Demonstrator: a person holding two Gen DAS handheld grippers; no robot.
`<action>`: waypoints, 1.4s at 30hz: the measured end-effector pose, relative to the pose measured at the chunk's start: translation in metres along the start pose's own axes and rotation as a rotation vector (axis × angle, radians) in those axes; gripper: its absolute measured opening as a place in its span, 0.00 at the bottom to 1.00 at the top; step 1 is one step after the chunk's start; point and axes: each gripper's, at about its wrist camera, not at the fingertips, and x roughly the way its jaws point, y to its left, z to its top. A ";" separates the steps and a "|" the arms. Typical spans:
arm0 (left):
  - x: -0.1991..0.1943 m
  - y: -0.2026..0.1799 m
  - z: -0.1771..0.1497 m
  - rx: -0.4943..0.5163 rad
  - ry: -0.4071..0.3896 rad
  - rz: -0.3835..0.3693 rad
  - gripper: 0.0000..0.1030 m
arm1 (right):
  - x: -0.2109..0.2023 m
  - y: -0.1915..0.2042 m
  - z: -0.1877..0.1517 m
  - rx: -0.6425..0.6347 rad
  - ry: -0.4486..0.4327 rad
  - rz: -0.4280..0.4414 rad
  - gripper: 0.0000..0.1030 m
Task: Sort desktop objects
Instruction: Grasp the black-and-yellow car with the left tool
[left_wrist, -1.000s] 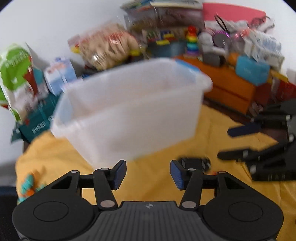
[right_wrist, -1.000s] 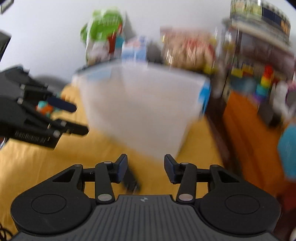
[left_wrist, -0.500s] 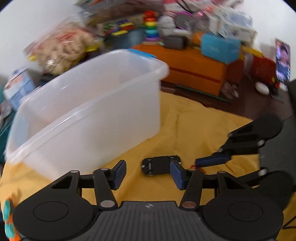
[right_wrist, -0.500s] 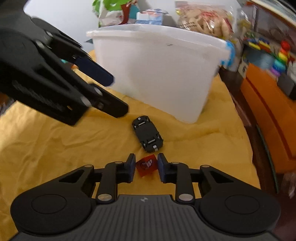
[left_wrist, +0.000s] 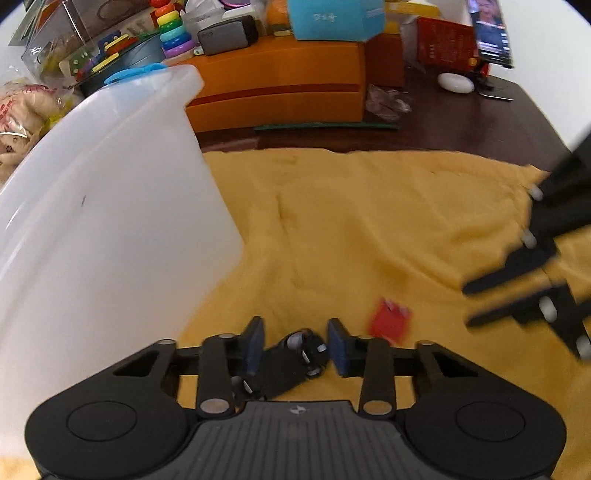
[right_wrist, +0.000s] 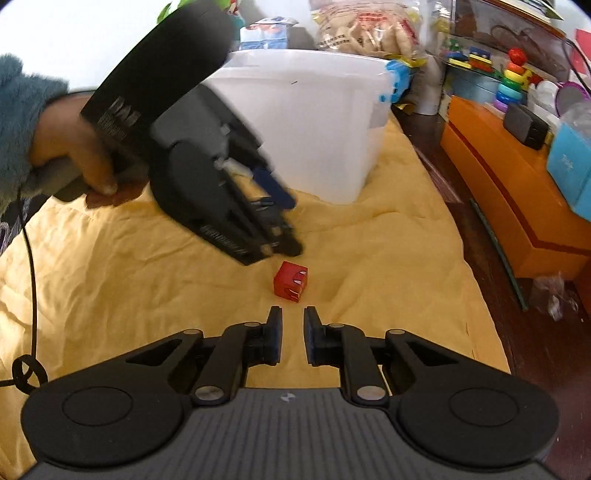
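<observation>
Black tongs, blue pads, fuzzy teal sleeve

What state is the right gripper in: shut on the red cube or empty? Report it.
Empty. The right gripper has its fingers drawn close with nothing between them; the red cube sits on the yellow cloth just ahead, untouched.

One toy car, black, between the left gripper's closing jaws. One red cube, just ahead of the right gripper, nothing between its narrowed jaws. One white bin, beyond the cube. One yellow cloth under both grippers. One ring stacker, far right. One orange box, far ahead of left gripper.
</observation>
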 end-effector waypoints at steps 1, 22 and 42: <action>-0.007 -0.005 -0.008 0.006 -0.006 0.015 0.37 | -0.001 0.000 -0.001 0.004 -0.002 -0.001 0.15; -0.073 -0.018 -0.099 -0.401 -0.096 0.185 0.38 | 0.010 0.011 0.019 -0.005 -0.016 0.047 0.23; -0.063 -0.007 -0.088 -0.520 -0.104 0.149 0.40 | 0.007 0.004 0.012 0.026 -0.015 0.040 0.25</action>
